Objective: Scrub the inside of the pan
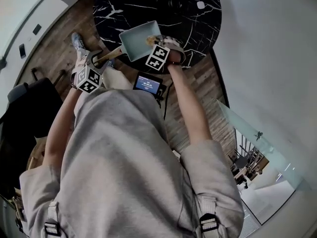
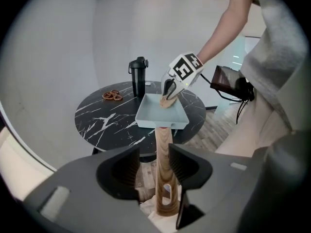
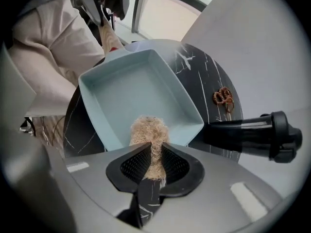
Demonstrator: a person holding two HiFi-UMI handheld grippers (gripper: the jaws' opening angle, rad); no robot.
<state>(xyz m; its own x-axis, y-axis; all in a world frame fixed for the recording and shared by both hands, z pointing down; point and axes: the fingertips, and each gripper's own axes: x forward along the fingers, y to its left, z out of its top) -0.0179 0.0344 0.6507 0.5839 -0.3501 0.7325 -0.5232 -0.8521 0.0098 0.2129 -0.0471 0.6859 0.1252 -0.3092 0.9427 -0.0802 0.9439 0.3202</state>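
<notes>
Right gripper view: right gripper (image 3: pixel 154 152) has its jaws clenched on a tan fibrous scrubber (image 3: pixel 148 130). Pads squeeze its middle and the tuft sticks out past the tips. Tuft points down into the pan (image 3: pixel 136 89), by the wall farthest from the handle (image 2: pixel 164 144). Left gripper view shows it resting on the pan's inside there.

Pan is pale blue, square, shallow; inside looks bare apart from the scrubber. It sits flat on a round black marble-look table (image 3: pixel 206 69) w/ white veins, near the edge closest to the person. The wooden handle overhangs that edge.

Left gripper (image 2: pixel 153 161): jaws apart, handle running btwn them. There is a clear gap btwn the wood & one pad. Other pad is just beside or touching it, can't tell which. No squeeze on it, so released, not grasping. Handle end has a slot hole.

Further out on the table: black bottle (image 2: pixel 138 76) w/ lid, upright, beyond the pan. A small brown ringed item (image 2: pixel 112 95) lies near the bottle, apart from the pan.

Head view: both forearms reach down to the grippers. Person wears a grey top w/ a small lit screen (image 1: pixel 148 85) at the front of the body. Wood floor (image 1: pixel 54 43) lies under the table.
</notes>
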